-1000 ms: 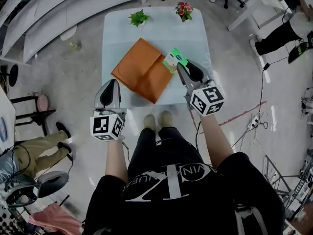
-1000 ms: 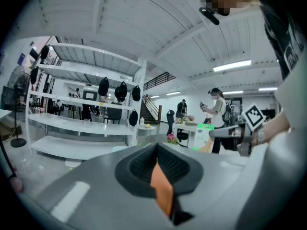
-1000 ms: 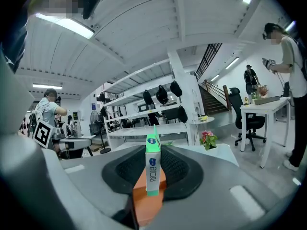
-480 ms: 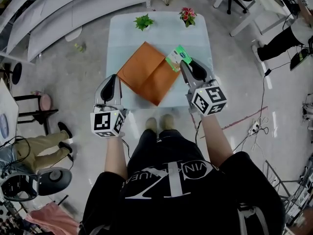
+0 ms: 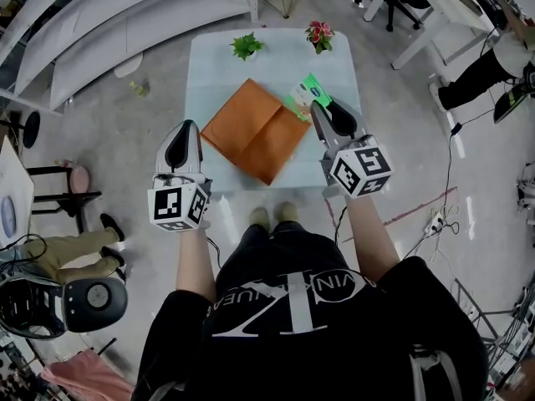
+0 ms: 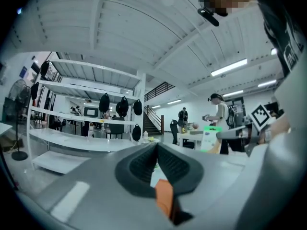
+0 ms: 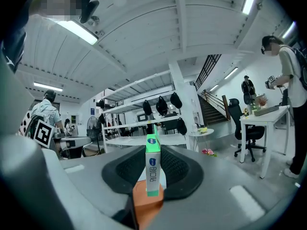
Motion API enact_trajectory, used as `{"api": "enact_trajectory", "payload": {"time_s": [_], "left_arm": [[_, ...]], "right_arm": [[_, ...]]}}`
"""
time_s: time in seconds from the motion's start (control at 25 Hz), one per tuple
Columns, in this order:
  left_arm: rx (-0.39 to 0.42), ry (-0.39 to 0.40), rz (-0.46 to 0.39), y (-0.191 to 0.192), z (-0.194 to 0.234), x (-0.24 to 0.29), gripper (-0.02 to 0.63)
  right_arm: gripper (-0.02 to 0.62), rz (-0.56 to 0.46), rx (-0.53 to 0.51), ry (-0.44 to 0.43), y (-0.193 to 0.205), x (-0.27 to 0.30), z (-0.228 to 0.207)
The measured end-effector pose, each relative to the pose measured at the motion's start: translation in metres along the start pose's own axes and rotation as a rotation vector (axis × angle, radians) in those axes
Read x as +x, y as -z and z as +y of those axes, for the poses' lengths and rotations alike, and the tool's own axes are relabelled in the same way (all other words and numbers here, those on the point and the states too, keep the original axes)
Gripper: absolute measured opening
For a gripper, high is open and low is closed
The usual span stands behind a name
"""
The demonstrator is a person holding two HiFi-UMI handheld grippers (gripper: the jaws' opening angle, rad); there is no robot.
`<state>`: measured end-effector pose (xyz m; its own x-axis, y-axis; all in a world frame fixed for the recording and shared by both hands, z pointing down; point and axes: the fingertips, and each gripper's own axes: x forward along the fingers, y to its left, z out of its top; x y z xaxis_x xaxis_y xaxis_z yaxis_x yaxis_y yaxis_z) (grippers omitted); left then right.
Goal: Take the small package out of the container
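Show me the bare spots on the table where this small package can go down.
Bare table shows between the green plant, the red flowers and the back corner of the orange envelope, and along the left edge beyond the left gripper. The right side is crowded: the right gripper holds the small package there.

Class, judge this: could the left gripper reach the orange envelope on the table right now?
Probably yes: the left gripper is empty, fingers together, beside the orange envelope, which lies uncovered on the table with nothing between them.
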<state>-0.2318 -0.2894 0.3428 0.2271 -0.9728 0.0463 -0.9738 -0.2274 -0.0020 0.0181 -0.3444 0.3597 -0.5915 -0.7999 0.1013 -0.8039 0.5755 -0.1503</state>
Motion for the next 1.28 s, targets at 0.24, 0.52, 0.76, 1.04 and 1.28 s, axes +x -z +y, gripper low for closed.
{"api": "enact_trajectory", "payload": {"time_s": [0.24, 0.52, 0.76, 1.04, 1.28], "left_arm": [[-0.006, -0.015, -0.026, -0.013, 0.008, 0.001, 0.0], [-0.019, -0.026, -0.057, -0.025, 0.016, -0.003, 0.0], [-0.018, -0.043, -0.07, -0.031, 0.02, -0.012, 0.0], [-0.019, -0.054, -0.079, -0.035, 0.027, -0.017, 0.0], [-0.019, -0.055, -0.077, -0.034, 0.03, -0.02, 0.0]], "right_arm": [[0.098, -0.025, -0.006, 0.007, -0.013, 0.001, -0.001], [0.098, -0.051, -0.019, 0.005, -0.024, 0.001, 0.003], [0.098, -0.066, -0.027, 0.0, -0.032, -0.003, 0.008], [0.098, -0.072, -0.028, 0.002, -0.035, -0.005, 0.011], [0.098, -0.079, -0.023, 0.003, -0.035, -0.007, 0.015]]}}
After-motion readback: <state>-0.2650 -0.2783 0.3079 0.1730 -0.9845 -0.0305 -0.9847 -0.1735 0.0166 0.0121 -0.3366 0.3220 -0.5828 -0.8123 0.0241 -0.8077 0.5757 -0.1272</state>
